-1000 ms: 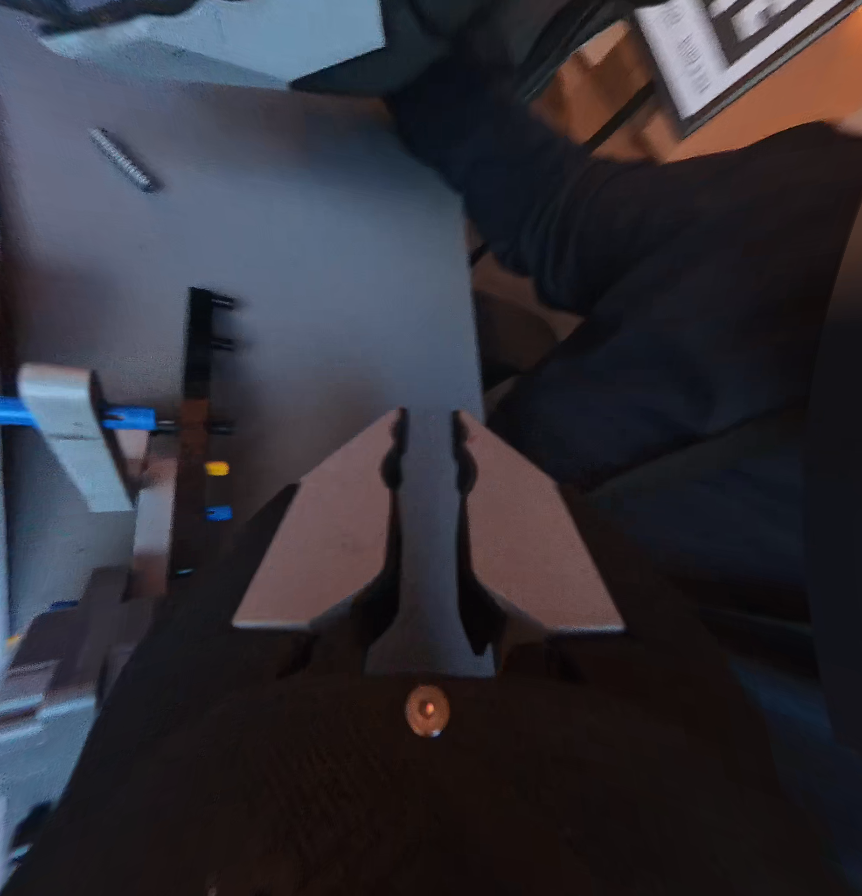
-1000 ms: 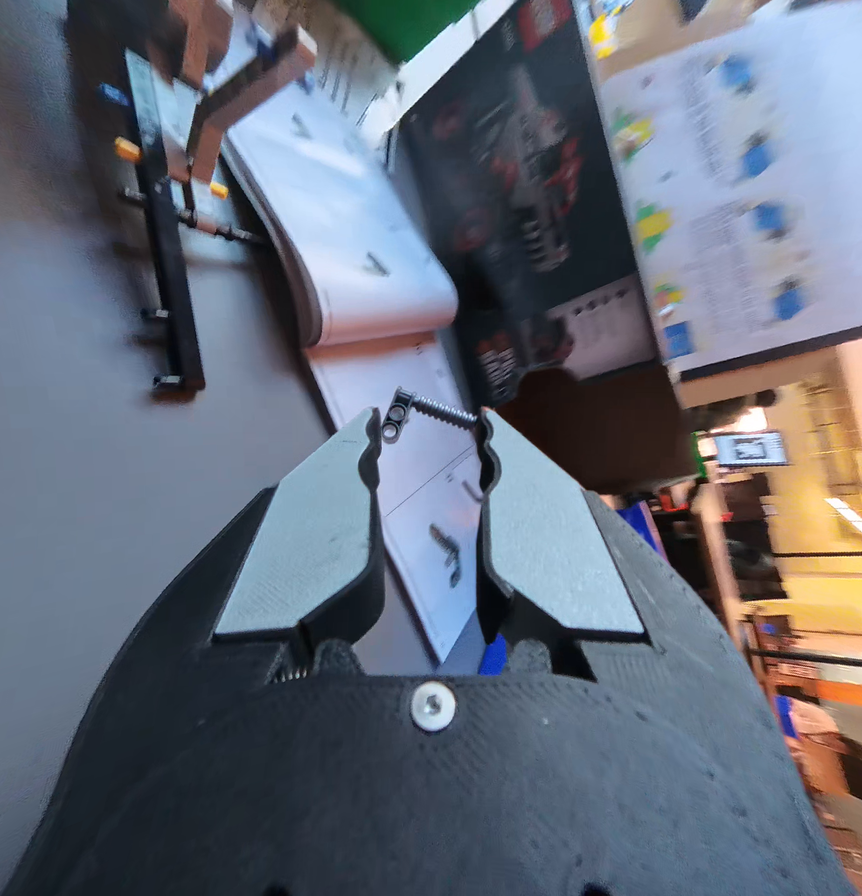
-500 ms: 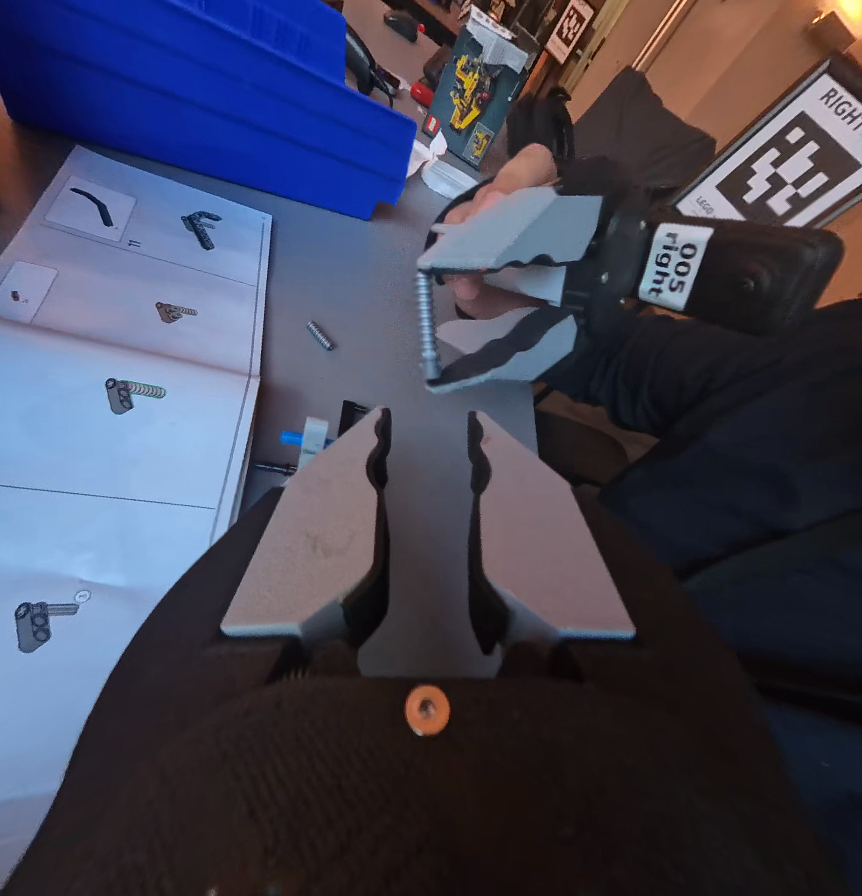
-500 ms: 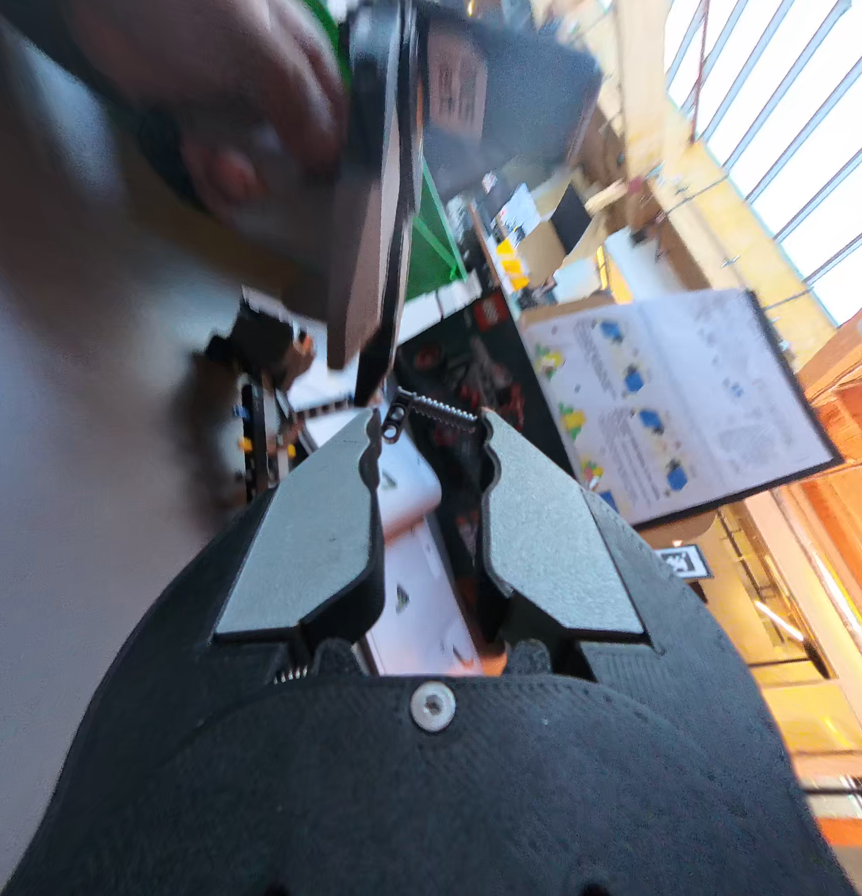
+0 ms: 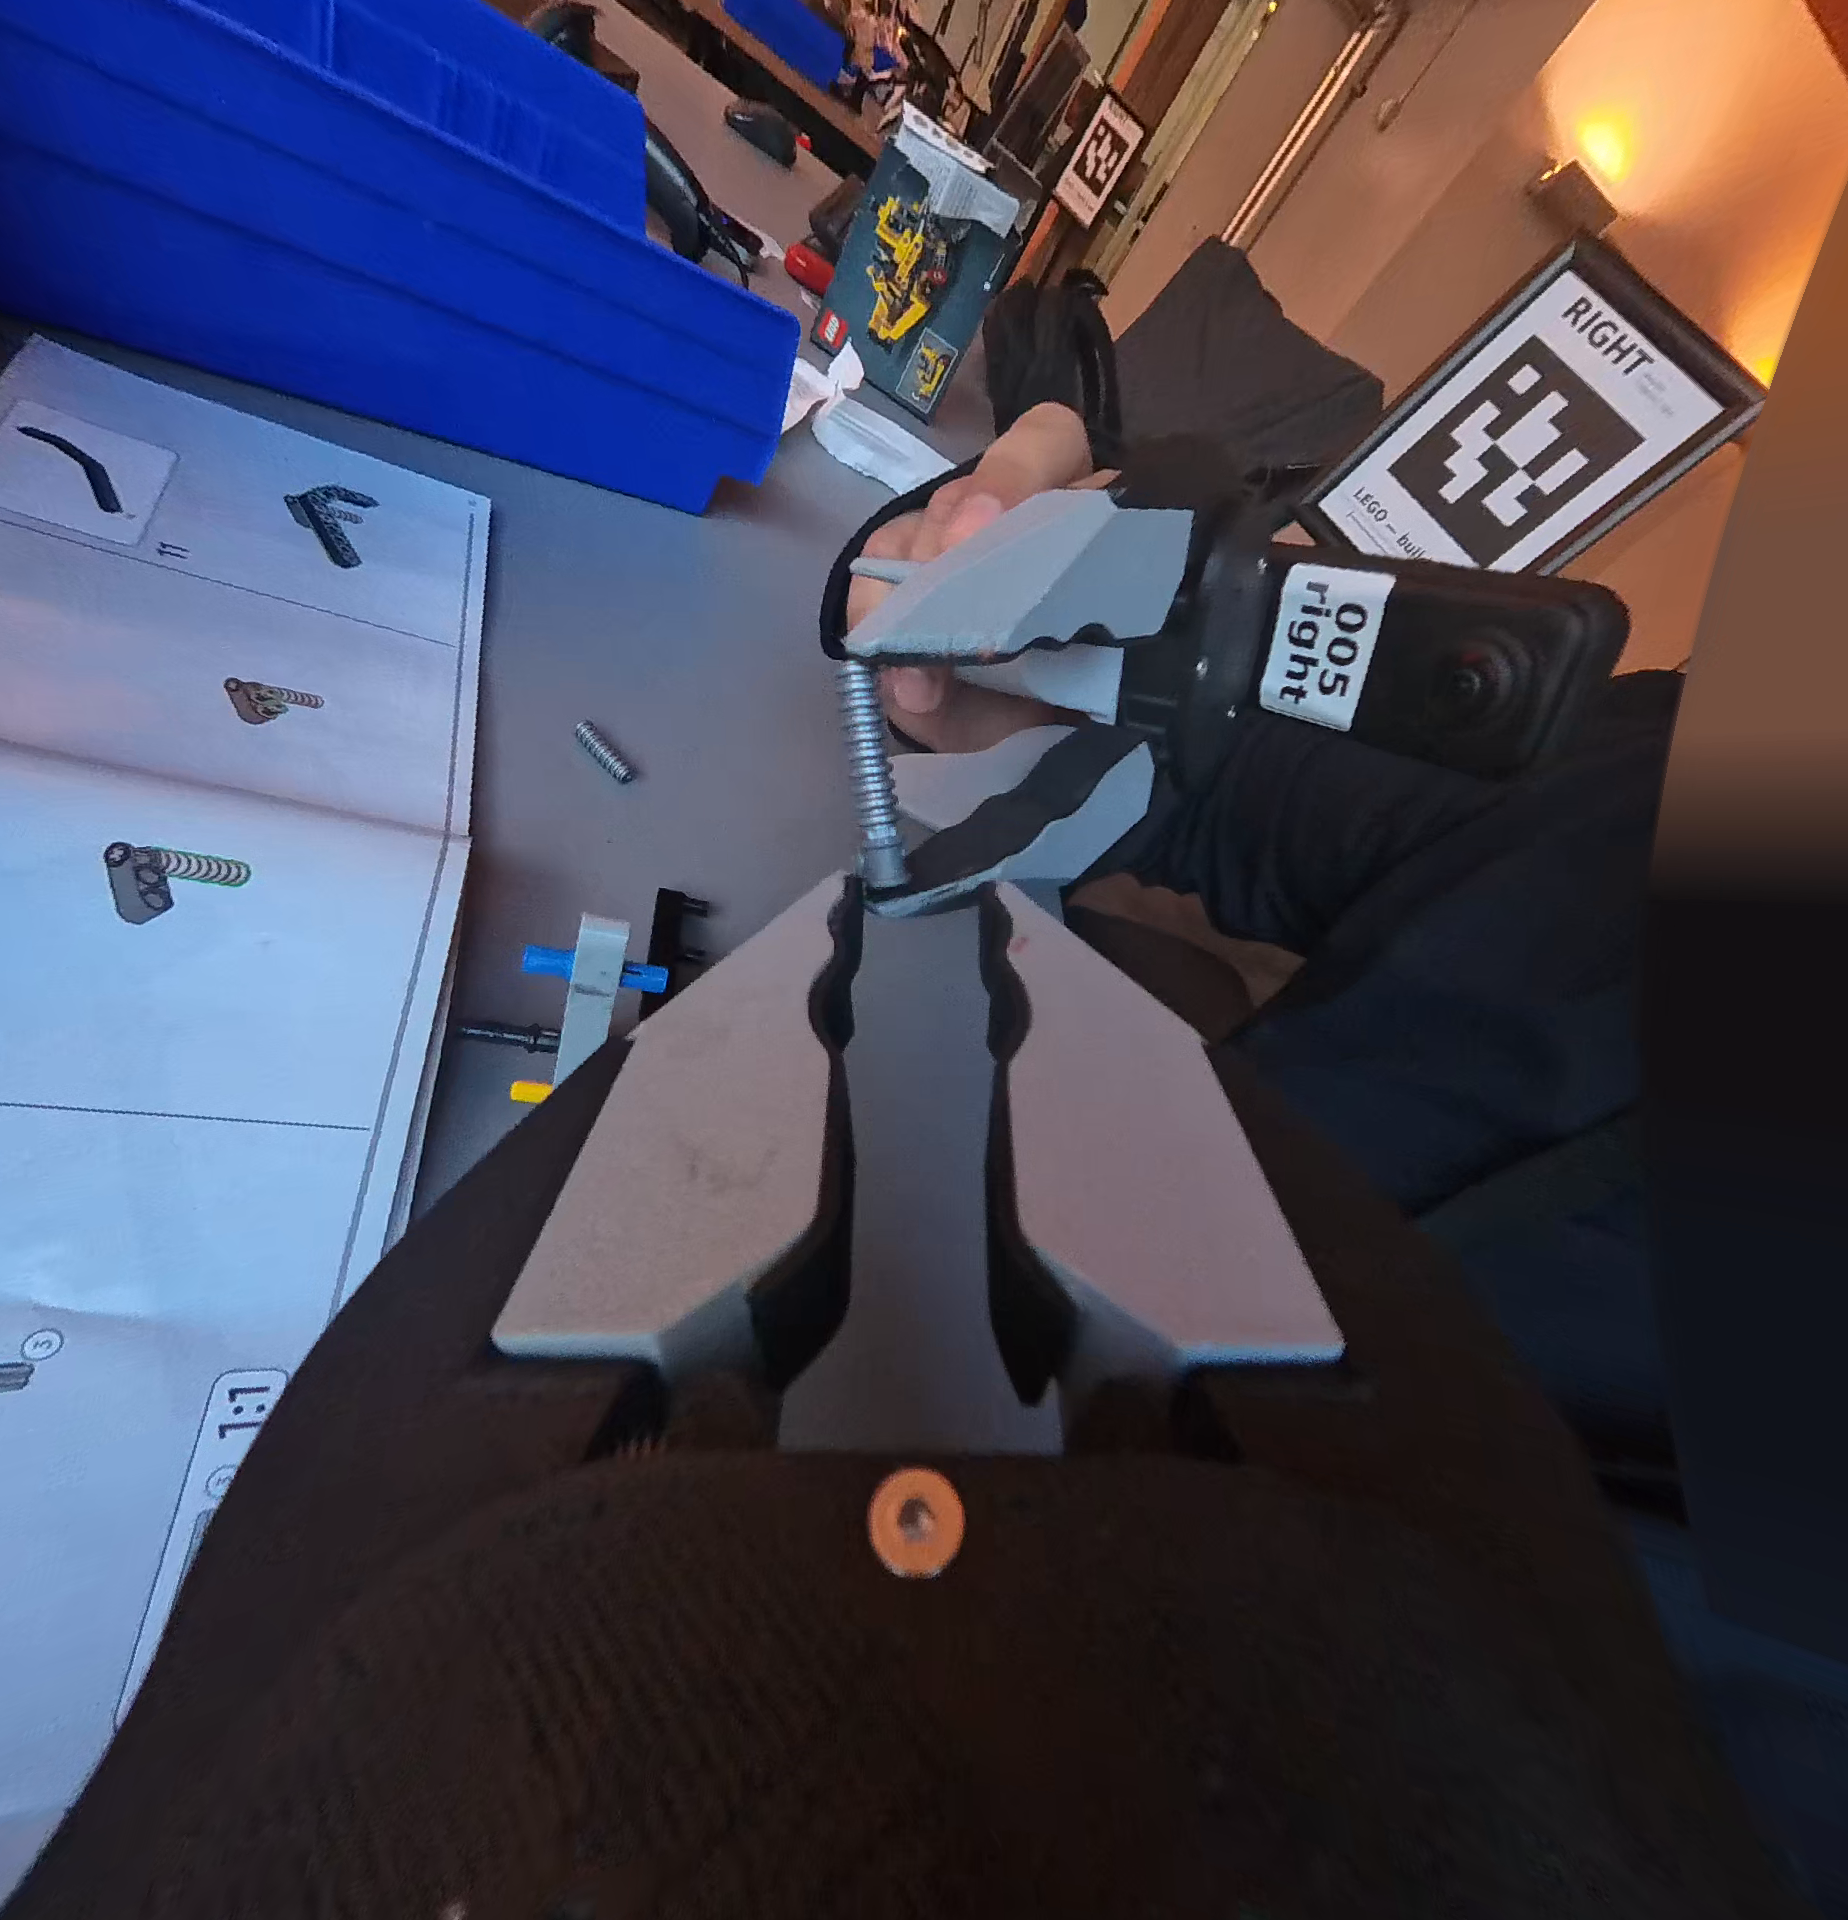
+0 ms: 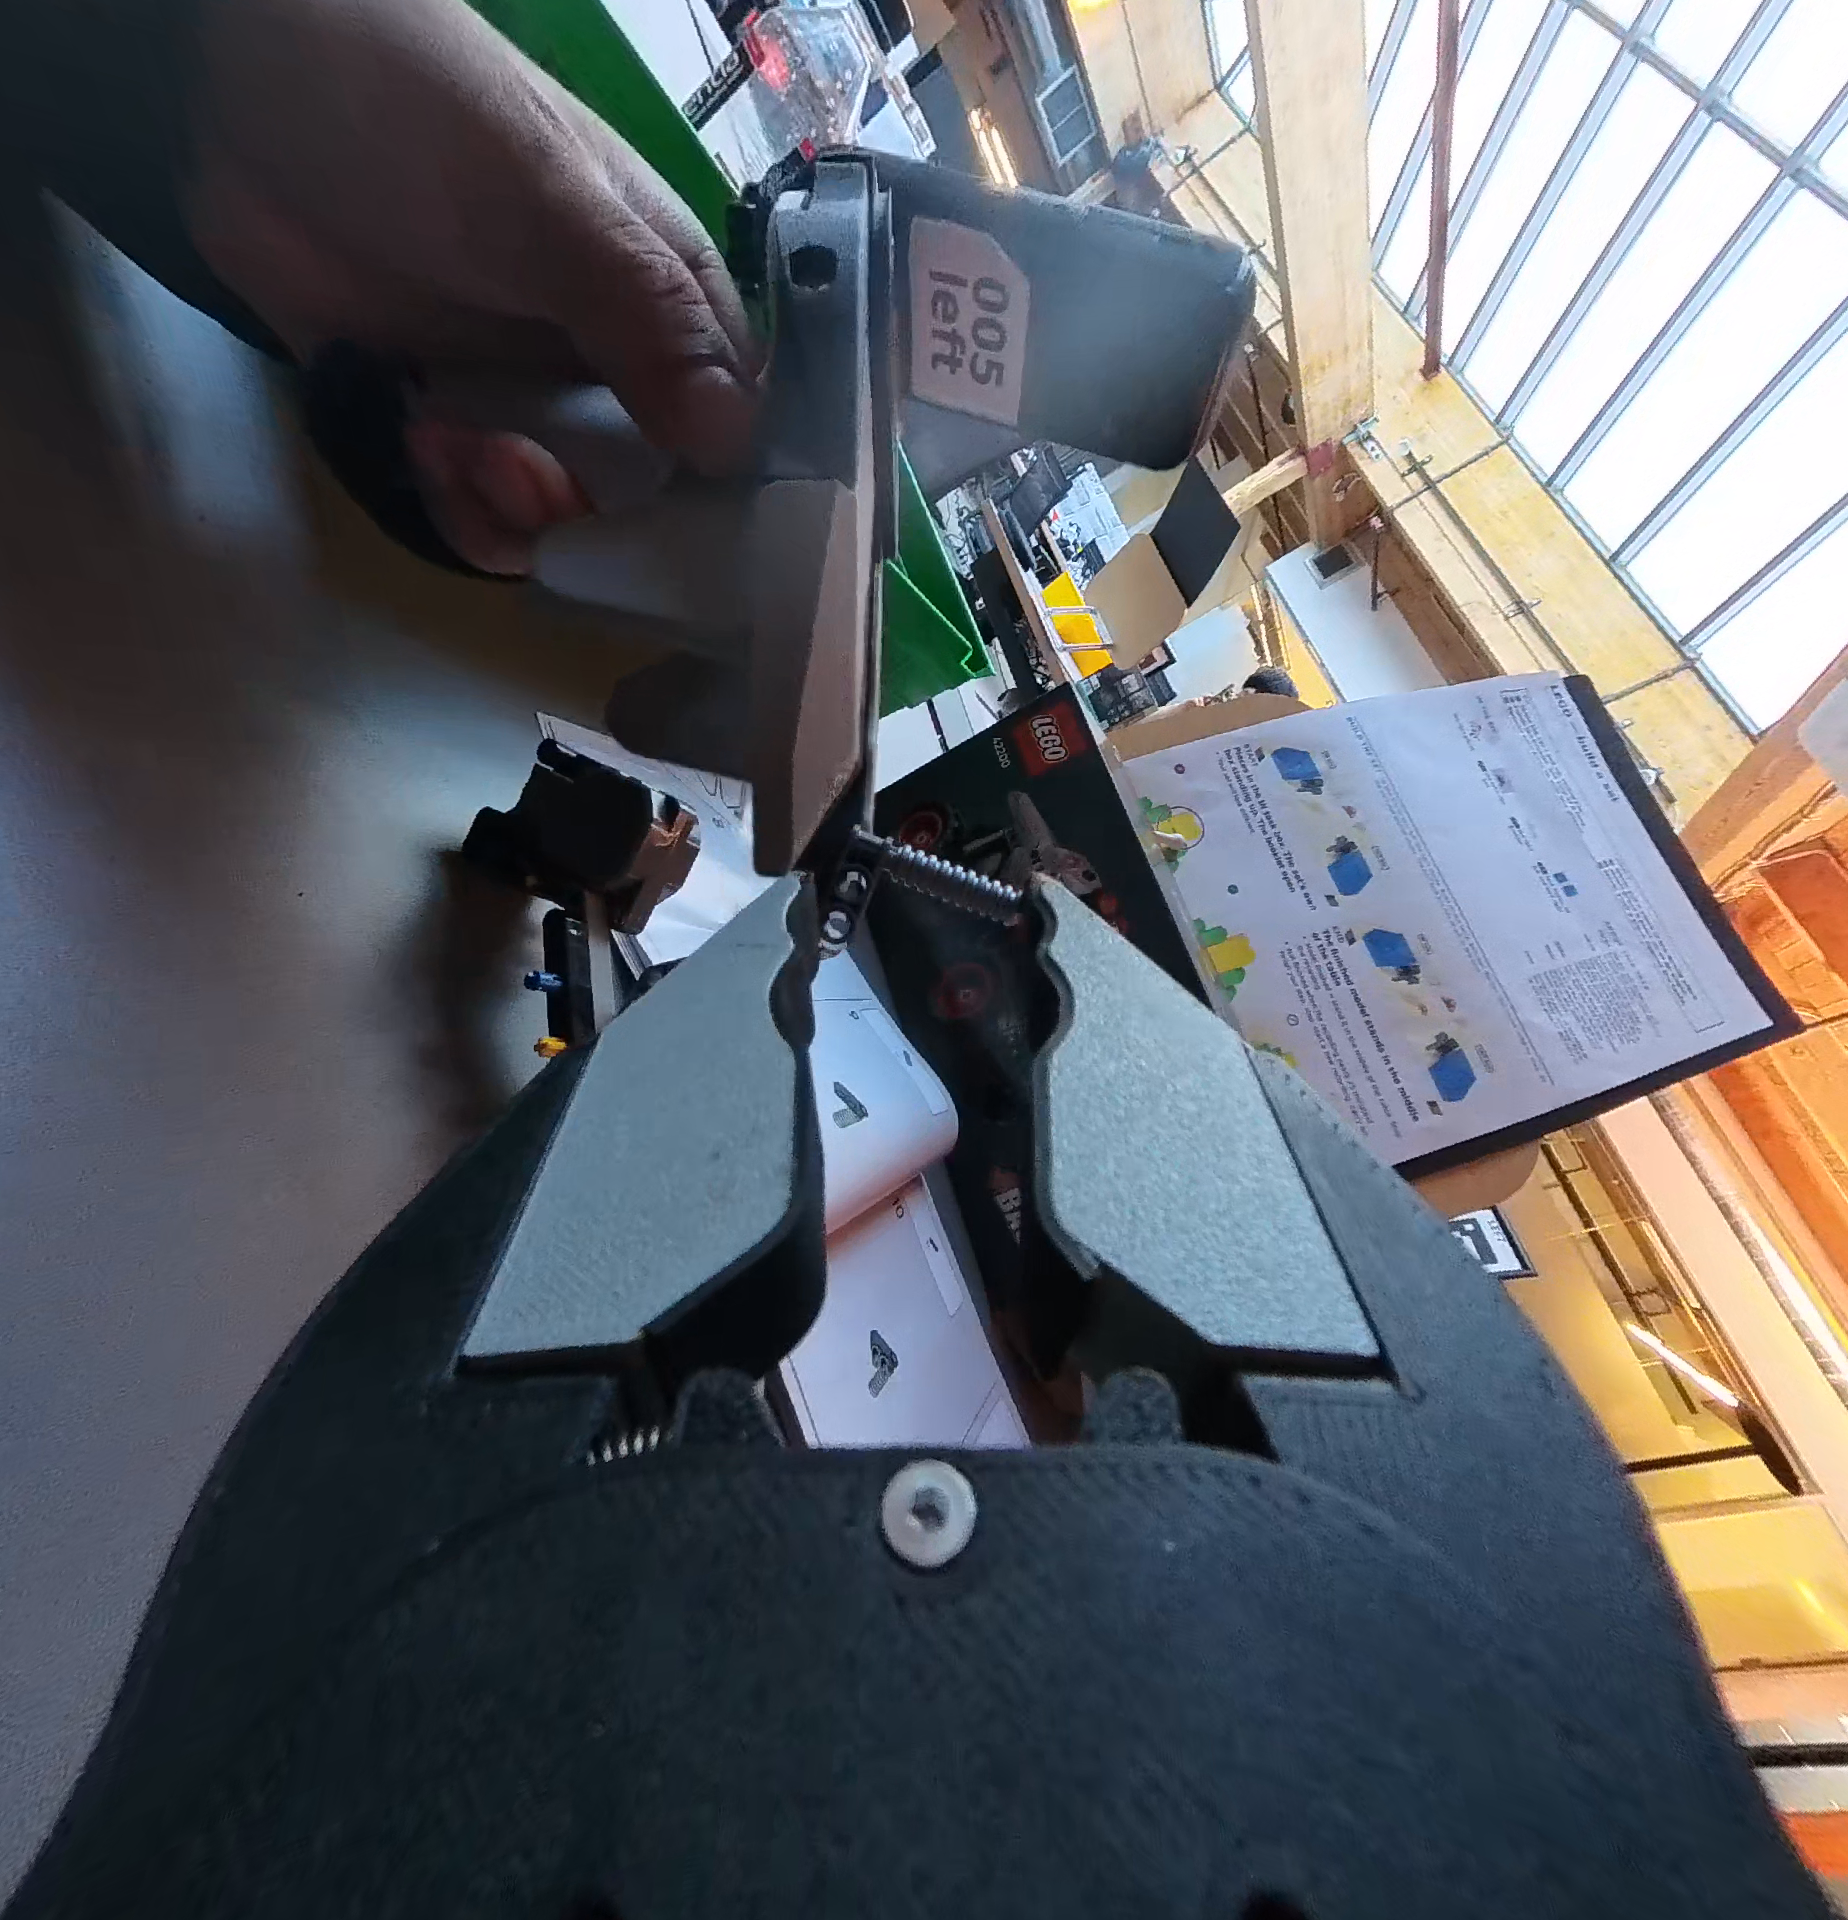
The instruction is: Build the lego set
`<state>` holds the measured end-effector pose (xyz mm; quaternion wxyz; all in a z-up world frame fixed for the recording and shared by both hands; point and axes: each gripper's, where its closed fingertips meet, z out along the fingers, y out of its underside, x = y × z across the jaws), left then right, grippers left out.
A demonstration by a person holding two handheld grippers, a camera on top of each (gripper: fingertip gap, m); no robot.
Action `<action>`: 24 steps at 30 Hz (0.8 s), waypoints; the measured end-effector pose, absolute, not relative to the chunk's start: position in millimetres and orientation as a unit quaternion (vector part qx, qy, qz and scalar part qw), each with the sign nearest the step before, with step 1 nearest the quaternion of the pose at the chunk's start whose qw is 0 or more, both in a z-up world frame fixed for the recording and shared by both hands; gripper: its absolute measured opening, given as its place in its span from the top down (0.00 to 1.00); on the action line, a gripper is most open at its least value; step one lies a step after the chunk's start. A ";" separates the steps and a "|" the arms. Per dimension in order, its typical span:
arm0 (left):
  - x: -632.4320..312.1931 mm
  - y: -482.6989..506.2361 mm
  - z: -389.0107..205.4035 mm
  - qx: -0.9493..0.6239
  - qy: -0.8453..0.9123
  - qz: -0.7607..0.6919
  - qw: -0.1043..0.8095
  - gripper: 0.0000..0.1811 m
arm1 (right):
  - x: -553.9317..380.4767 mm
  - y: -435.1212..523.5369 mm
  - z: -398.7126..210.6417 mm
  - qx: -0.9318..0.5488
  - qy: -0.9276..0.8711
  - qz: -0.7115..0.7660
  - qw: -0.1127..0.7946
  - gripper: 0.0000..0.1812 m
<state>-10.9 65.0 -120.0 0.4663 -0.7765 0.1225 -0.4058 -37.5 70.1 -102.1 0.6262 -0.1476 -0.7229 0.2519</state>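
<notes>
My right gripper (image 6: 920, 899) is shut on a grey spring piece (image 6: 946, 881) with a black connector (image 6: 847, 899) at one end, held crosswise between its fingertips above the table. It also shows in the left wrist view (image 5: 866, 774), with the spring (image 5: 868, 764) upright. My left gripper (image 5: 915, 909) is open and empty, its tips right at the spring's lower end. It shows in the right wrist view (image 6: 806, 790) just above the connector. The partial build (image 5: 598, 987), a grey beam with a blue pin on a black beam, lies on the table.
An open instruction booklet (image 5: 203, 831) lies at the left, and a loose spring (image 5: 605, 750) lies beside it. Blue bins (image 5: 328, 260) stand behind. A Lego box (image 5: 909, 301) and a framed marker sign (image 5: 1522, 447) stand farther back. A person's dark sleeve (image 5: 1419, 935) is at the right. Only a small space, under 4 cm, lies between the two pairs of fingers.
My left gripper swung up from the table edge to face the right gripper and closed in on the spring's end. The right gripper kept hold of the spring piece.
</notes>
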 end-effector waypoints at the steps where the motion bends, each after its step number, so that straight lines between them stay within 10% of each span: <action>1: -10.9 65.0 -119.5 -0.776 0.122 -0.405 0.468 0.89 | -37.2 70.0 -101.8 -0.146 -0.722 0.252 0.628 0.79; 24: -18.8 66.8 -139.6 -0.821 0.155 -0.303 0.458 0.97 | -24.0 65.5 -114.9 -0.159 -0.764 0.339 0.525 0.82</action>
